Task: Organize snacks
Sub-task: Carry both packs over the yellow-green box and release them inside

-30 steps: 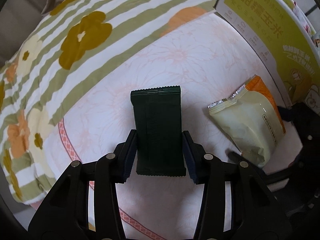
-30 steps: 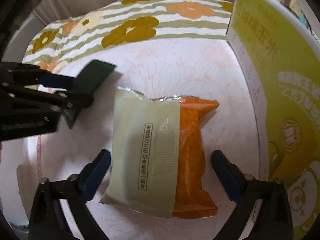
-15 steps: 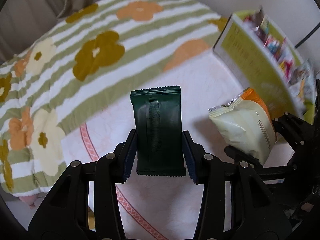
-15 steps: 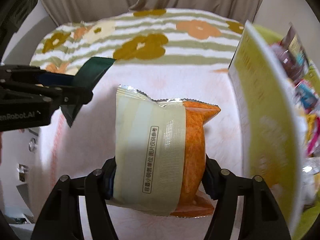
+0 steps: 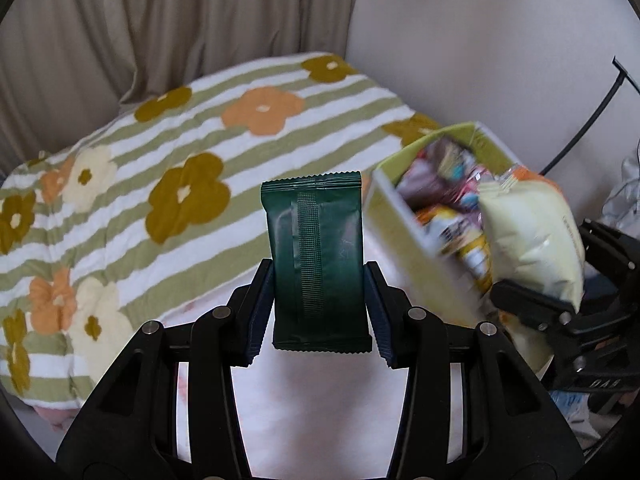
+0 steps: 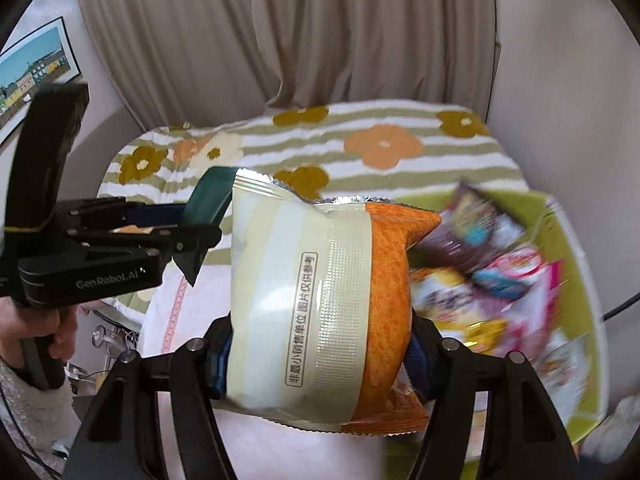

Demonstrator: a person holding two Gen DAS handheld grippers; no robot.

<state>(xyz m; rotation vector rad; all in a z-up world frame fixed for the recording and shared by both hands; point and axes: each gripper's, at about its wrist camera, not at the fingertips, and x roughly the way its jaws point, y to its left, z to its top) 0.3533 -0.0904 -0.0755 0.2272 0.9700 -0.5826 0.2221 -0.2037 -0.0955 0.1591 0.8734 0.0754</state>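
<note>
My left gripper (image 5: 319,280) is shut on a dark green snack packet (image 5: 316,240), held upright and lifted above the bed. The right wrist view shows that packet (image 6: 208,200) edge-on in the left gripper (image 6: 188,240), at the left. My right gripper (image 6: 320,344) is shut on a cream-and-orange snack bag (image 6: 304,280), its blue pads pressing both sides. That bag (image 5: 532,232) hangs just beside the open yellow-green box (image 5: 404,224), which holds several colourful snack packs. In the right wrist view the box (image 6: 576,272) lies to the right of the bag, blurred.
A striped blanket with flowers (image 5: 160,184) covers the far bed, over a pale pink sheet (image 5: 312,400). Beige curtains (image 5: 160,40) hang behind. A black cable (image 5: 592,120) runs along the wall at right. A person's hand (image 6: 36,332) grips the left handle; a framed picture (image 6: 32,68) hangs at left.
Both grippers rose off the bed with their packets. The right gripper, open around the bag a second ago, closed on it. The box's open top came into view.
</note>
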